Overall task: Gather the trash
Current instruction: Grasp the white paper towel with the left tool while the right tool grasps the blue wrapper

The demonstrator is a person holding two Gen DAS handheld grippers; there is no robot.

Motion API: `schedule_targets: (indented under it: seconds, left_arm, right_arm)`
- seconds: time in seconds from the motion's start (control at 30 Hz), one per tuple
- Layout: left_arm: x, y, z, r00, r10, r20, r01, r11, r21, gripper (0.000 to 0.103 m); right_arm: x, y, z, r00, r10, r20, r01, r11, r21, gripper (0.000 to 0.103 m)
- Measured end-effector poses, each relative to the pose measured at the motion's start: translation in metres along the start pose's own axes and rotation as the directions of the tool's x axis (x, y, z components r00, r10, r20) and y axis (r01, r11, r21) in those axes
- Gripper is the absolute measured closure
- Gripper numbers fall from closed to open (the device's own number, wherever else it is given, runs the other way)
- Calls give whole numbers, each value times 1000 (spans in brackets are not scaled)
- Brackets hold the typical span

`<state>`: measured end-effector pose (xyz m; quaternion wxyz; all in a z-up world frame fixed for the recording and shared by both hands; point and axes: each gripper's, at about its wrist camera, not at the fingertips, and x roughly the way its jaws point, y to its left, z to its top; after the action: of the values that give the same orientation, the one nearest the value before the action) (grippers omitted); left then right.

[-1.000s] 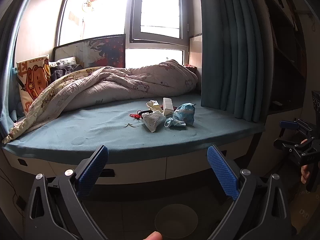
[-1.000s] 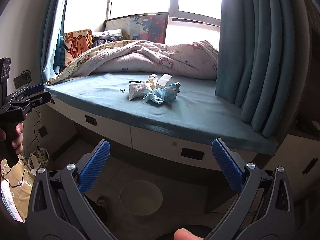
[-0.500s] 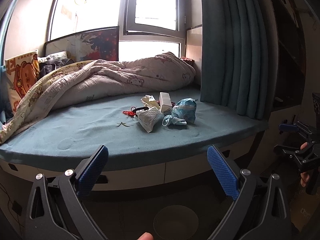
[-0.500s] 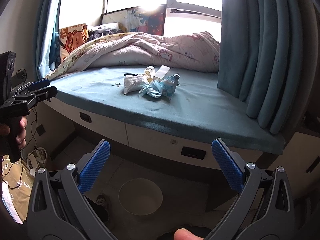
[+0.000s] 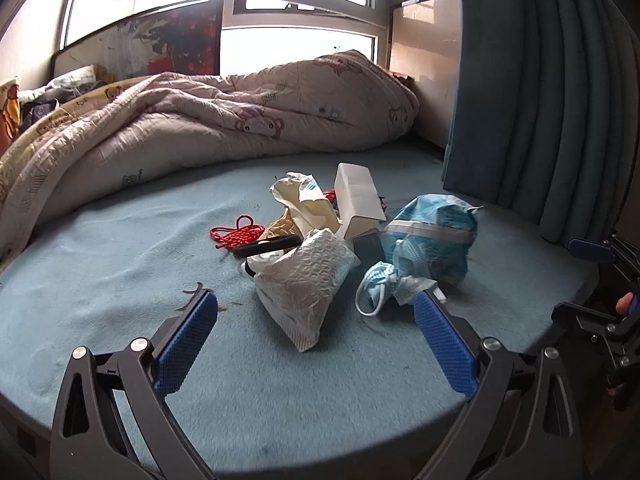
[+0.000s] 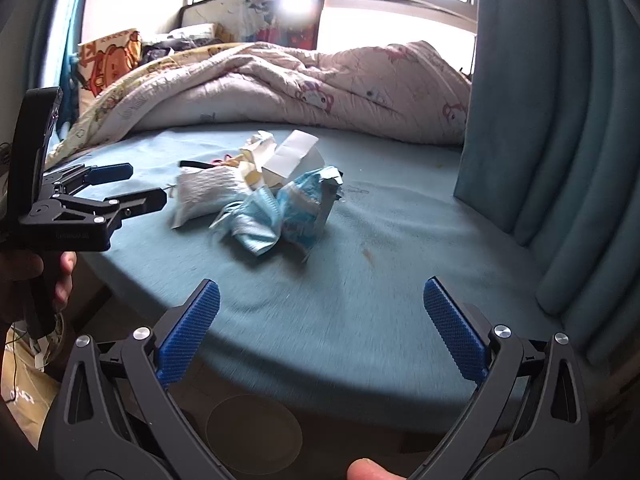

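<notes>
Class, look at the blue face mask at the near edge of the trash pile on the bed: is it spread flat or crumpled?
Crumpled. The face mask is bunched into a wad, one white ear loop curling out onto the blue mattress.

Left gripper (image 5: pixel 316 322), right gripper (image 6: pixel 322 314): black frames, silver screws, ribbed blue jaws; bare skin.

Daylight from the window (image 5: pixel 298 46) blew out to white glare, backlighting the quilt (image 5: pixel 224 116). Fisheye bent and darkened the edges. The right view showed motion blur.
</notes>
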<state>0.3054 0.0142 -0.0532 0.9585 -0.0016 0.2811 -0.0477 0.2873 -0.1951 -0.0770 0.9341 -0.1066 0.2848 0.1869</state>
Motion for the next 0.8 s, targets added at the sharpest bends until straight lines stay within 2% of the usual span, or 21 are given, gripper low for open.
schedule_targets:
  seconds: [0.03, 0.07, 0.2, 0.43, 0.6, 0.8]
  left_arm:
    - [12, 2, 3, 1000, -5, -20, 5, 1000, -10, 14]
    - [23, 5, 6, 999, -22, -42, 21, 1000, -21, 25]
    - [58, 5, 11, 993, -38, -110, 36, 999, -20, 49]
    - [54, 7, 5, 994, -85, -75, 81, 995, -56, 54]
    - [36, 10, -4, 994, -84, -70, 81, 996, -46, 55]
    - [2, 19, -7, 997, -70, -44, 70, 998, -5, 55]
  right_arm:
    - [9, -2, 3, 1000, 2, -5, -2, 1000, 1, 5]
    - [17, -4, 5, 1000, 4, -10, -4, 1000, 1, 5]
    - [42, -12, 13, 1000, 18, -25, -17, 1000, 11, 5]
    - [60, -19, 29, 999, 38, -18, -38, 999, 7, 5]
    - [76, -20, 41, 997, 66, -36, -65, 998, 14, 5]
    - [96, -27, 56, 990, 119, -72, -111, 988, 107, 5]
